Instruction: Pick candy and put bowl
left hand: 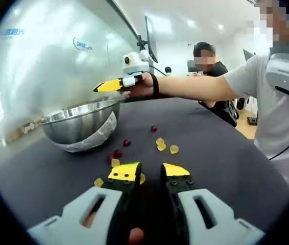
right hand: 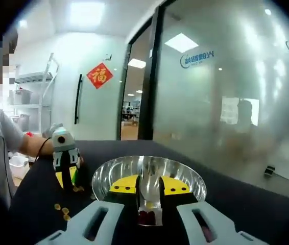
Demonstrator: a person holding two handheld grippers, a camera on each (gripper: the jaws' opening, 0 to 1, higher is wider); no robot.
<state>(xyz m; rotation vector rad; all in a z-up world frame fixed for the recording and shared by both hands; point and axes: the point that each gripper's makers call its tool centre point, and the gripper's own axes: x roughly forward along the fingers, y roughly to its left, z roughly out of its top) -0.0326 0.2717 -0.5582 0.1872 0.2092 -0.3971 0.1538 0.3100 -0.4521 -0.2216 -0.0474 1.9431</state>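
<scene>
Small dark-red glossy candy pinched between right gripper jaws, hanging over shiny round steel bowl; release should be low over the centre so it doesn't bounce out. Left gripper slightly spread, hovering near loose yellow and red candies on matte dark tabletop, beside the bowl.

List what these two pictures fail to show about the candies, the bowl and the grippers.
- Left gripper view: the bowl interior is hidden by its own wall.
- Right gripper view: the right gripper covers part of the bowl floor; whether it holds a candy cannot be told.
- Right gripper view: the candies on the table are too small to count.
</scene>
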